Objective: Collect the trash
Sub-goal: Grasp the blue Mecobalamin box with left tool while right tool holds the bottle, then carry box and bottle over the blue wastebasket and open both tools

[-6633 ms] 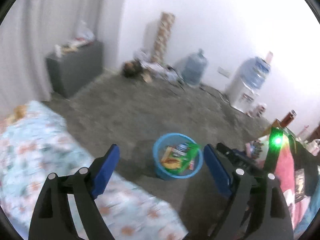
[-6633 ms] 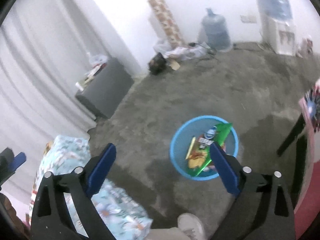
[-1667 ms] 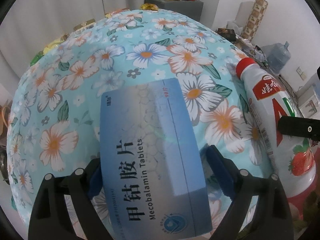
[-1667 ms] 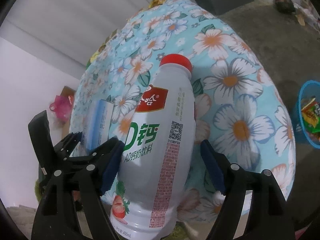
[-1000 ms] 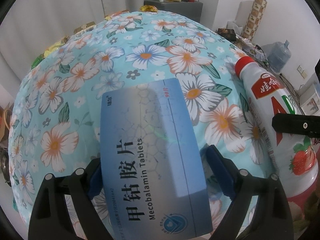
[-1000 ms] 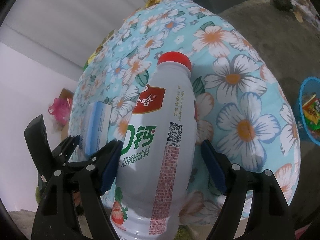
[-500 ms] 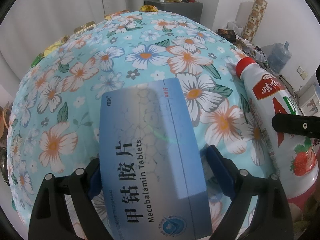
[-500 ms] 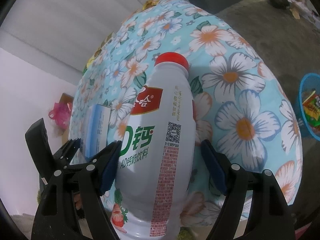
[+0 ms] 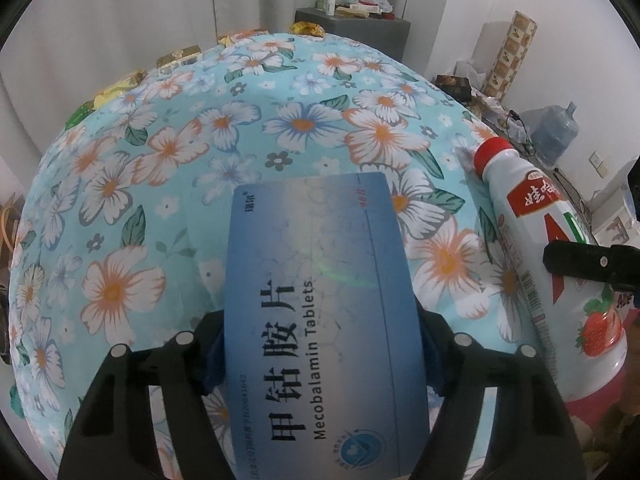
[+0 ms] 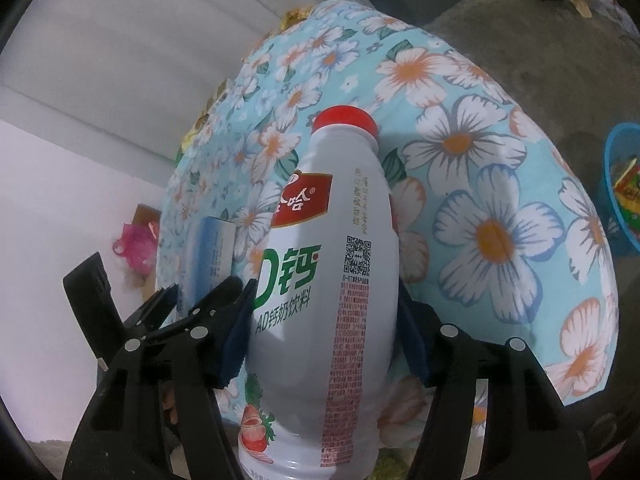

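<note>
My left gripper (image 9: 320, 352) is shut on a blue tablet box (image 9: 316, 300) marked Mecobalamin Tablets, over the floral cloth (image 9: 160, 152). My right gripper (image 10: 324, 332) is shut on a white drink bottle (image 10: 332, 260) with a red cap, pointing away from me. The bottle also shows at the right of the left wrist view (image 9: 540, 248). The tablet box shows edge-on at the left of the right wrist view (image 10: 208, 252). A blue trash basket (image 10: 618, 184) with wrappers stands on the floor at the right edge.
Several wrappers (image 9: 120, 88) lie along the far edge of the floral cloth. A grey cabinet (image 9: 356, 28) with small items stands behind. A water jug (image 9: 556, 132) and a patterned roll (image 9: 508, 56) stand by the far wall.
Both grippers have closed tighter on the box and the bottle. The views have hardly shifted.
</note>
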`<state>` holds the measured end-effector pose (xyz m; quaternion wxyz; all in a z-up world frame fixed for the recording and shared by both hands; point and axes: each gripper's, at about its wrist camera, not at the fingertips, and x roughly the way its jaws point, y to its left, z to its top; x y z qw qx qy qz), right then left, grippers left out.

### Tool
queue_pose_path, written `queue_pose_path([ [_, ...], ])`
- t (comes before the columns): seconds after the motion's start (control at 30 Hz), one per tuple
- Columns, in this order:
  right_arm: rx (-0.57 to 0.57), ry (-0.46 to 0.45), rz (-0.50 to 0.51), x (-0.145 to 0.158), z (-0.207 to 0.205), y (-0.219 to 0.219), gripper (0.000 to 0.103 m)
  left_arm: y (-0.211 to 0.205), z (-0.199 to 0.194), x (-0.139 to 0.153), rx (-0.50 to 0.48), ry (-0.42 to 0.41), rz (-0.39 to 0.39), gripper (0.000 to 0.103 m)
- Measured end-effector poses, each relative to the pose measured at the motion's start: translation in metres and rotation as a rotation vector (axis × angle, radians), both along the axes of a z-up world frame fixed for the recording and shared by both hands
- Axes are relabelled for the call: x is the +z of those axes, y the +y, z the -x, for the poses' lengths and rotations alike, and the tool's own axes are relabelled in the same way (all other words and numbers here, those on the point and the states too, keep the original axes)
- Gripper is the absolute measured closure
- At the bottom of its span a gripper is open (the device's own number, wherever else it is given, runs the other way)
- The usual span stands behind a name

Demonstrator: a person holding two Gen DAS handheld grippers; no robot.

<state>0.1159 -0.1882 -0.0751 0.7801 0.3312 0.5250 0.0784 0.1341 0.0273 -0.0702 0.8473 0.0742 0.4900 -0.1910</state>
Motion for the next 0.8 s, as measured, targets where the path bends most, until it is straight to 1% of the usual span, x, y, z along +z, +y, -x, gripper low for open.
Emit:
queue_pose_path([
  [0.27, -0.006, -0.018, -0.037, 0.005, 0.01, -0.009, 0.044, 0.0, 0.004, 0.008, 0.007, -0.016, 0.009, 0.032],
  [0.5, -0.004, -0.053, -0.064, 0.014, 0.018, -0.014, 0.045, -0.004, 0.009, 0.022, -0.001, -0.044, 0.02, 0.032],
  [0.8, -0.011, -0.105, -0.116, 0.024, 0.032, -0.026, 0.045, -0.023, 0.012, 0.042, -0.031, -0.061, 0.046, 0.032],
])
